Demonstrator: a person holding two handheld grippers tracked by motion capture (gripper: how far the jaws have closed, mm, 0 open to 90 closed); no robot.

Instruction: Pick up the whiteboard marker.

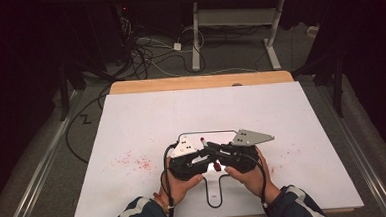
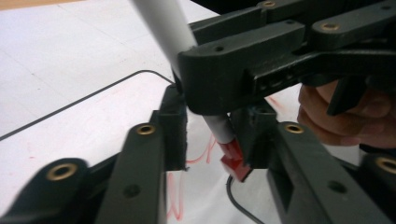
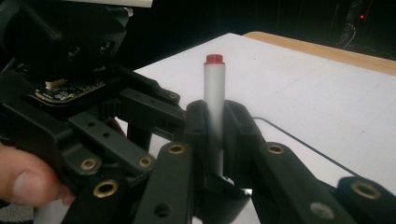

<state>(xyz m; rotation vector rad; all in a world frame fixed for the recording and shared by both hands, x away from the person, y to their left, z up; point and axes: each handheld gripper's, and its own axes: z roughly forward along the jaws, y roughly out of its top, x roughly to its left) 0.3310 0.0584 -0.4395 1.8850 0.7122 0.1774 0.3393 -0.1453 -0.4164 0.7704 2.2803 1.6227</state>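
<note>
From above, both tools meet near the desk's [image 1: 131, 111] front edge, over a black outline. The right tool [image 1: 214, 150] clamps a white marker [image 1: 202, 139] so it stays steady.

Along the left tool [image 2: 212, 135], its jaws stand around the marker's [image 2: 163, 28] red cap [image 2: 233, 161] low down, seemingly to pull or seat it; whether the pads press yet, I cannot tell.

Along the right tool [image 3: 215, 140], the jaws squeeze the marker's [image 3: 214, 93] barrel, which stands upright between them with its red end up.
</note>
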